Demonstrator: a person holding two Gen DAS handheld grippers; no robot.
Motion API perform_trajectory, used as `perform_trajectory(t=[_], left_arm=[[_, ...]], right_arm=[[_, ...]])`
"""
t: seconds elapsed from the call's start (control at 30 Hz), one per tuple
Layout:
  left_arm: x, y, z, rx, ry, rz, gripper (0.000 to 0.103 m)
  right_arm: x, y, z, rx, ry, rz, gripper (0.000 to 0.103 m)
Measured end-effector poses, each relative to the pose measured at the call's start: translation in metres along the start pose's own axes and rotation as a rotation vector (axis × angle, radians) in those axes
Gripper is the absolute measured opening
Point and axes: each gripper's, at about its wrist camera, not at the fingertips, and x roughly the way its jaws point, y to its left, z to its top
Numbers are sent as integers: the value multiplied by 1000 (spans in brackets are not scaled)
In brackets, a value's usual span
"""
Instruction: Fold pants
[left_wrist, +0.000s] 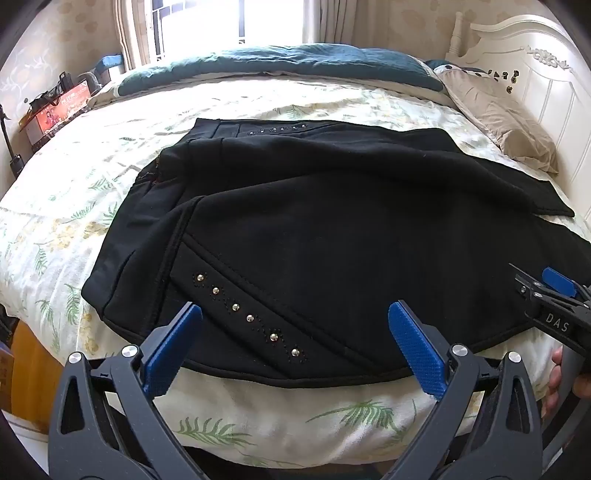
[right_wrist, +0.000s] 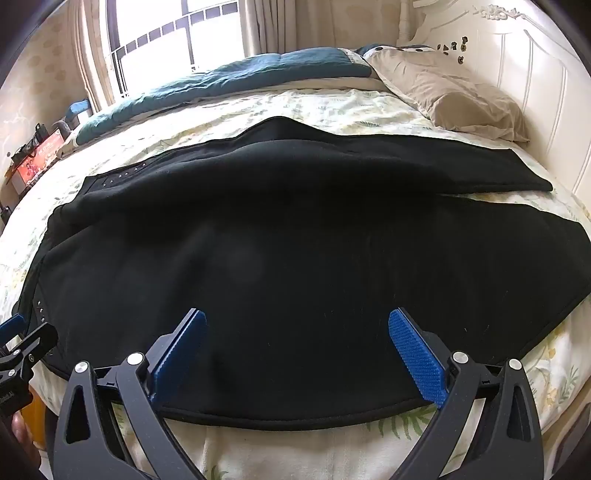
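Black pants lie spread across the bed, waist to the left, legs to the right; a row of studs marks the near pocket. They fill the right wrist view too. My left gripper is open above the near waist edge, holding nothing. My right gripper is open above the near leg edge, holding nothing. The right gripper also shows at the right edge of the left wrist view. The left gripper shows at the left edge of the right wrist view.
The bed has a leaf-print sheet. A teal quilt lies along the far side. A beige pillow rests by the white headboard. A cluttered bedside table stands far left. The bed's near edge is just below the grippers.
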Motion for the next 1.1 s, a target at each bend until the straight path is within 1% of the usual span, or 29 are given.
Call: perform_trajectory(t=[0.33, 0.57, 1.1], left_arm=[[-1, 3, 2, 0, 2, 2, 101], [-1, -1, 4, 1, 1, 6, 101], [0, 3, -4, 3, -5, 3, 101]], right_arm=[[-1, -1, -1, 3, -2, 0, 98], [-1, -4, -2, 8, 1, 1, 98], [0, -5, -4, 11, 8, 1, 98]])
